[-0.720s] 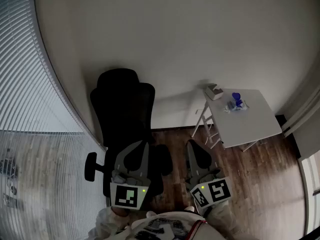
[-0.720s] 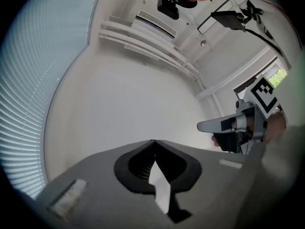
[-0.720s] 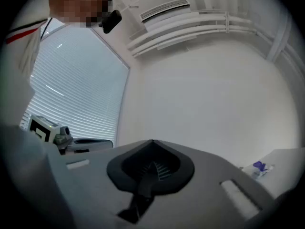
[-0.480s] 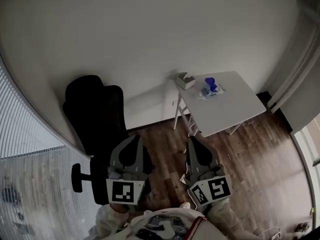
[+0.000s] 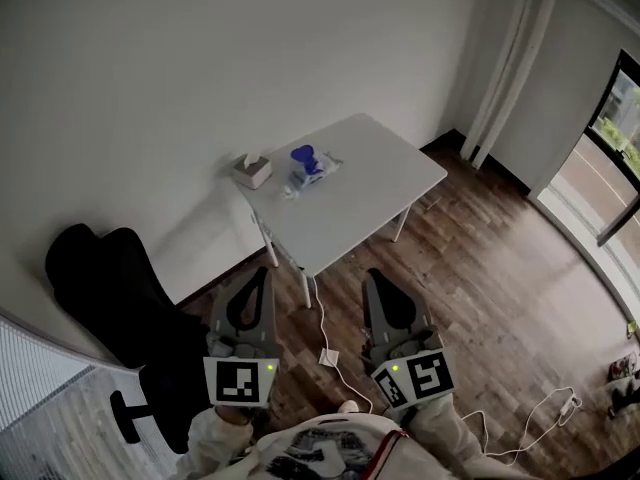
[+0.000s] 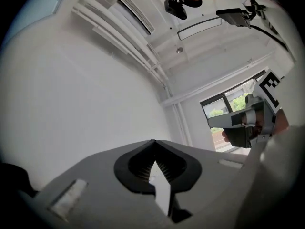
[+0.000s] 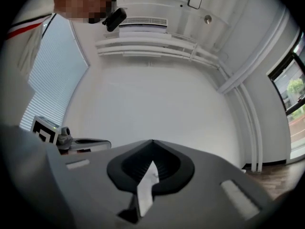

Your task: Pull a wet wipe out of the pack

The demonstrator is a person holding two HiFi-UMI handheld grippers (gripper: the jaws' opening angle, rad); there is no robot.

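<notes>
Left gripper [image 5: 263, 273] and right gripper [image 5: 373, 274] both have their jaws closed on nothing. They are held near the body. The wet wipe pack [image 5: 312, 167] lies far off on a white table [image 5: 385, 183], beside a tissue box [image 5: 252, 171]. The person should probably approach first, then open the jaws. The floor [image 5: 480, 268] is wooden, and a black chair [image 5: 110, 298] stands at the left.

Right claw [image 7: 152, 140] closed; white wall [image 7: 157, 97] apparently ahead.

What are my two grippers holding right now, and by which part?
Nothing. The left gripper and the right gripper are both shut and empty; the wet wipe pack lies untouched on the table.
</notes>
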